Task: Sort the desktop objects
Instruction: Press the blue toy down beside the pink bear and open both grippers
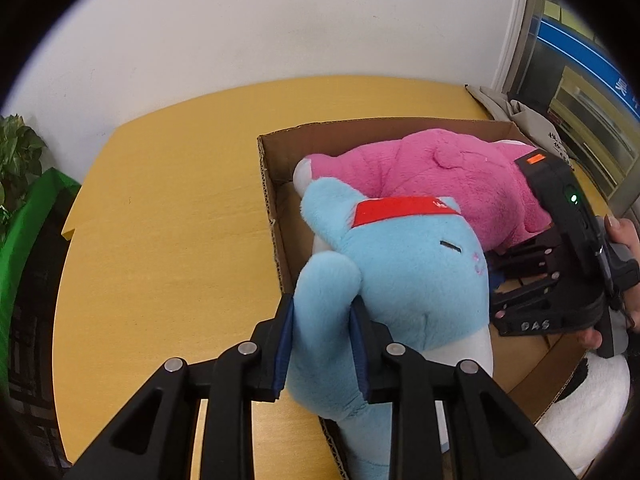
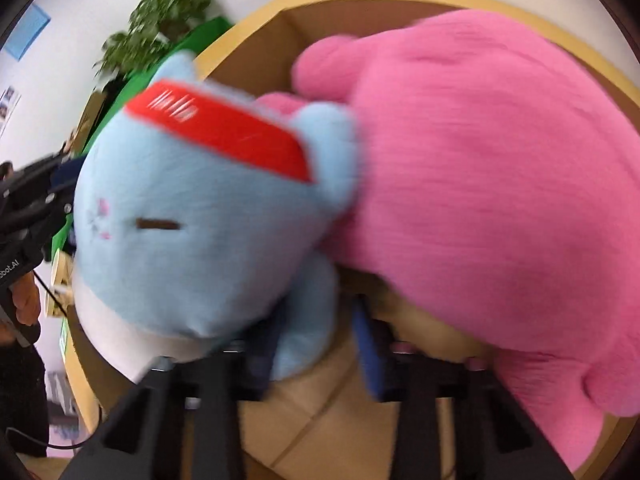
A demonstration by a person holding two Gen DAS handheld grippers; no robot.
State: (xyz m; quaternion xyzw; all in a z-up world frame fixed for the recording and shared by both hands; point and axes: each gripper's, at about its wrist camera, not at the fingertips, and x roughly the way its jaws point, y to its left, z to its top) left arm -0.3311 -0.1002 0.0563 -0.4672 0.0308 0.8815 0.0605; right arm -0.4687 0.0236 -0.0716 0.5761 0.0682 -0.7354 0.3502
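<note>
Blue plush (image 1: 400,272) lies over the near-left wall of the box (image 1: 276,184), its head inside and its lower body hanging out at 6 o'clock. The left claw (image 1: 322,344) is clamped on one blue limb, its pads pressing in from 9 and 3 o'clock. Pink plush (image 1: 436,176) lies in the box at 1 o'clock of the blue one, touching it. The right claw (image 1: 520,276) reaches into the box from 3 o'clock. In its own view the right claw (image 2: 316,344) stands with jaws apart, a blue limb between them; contact cannot be judged through the motion blur. The blue plush (image 2: 192,216) hides the left finger. The box stands on the table (image 1: 160,220). A plant (image 1: 16,152) is cut off at 9 o'clock.
</note>
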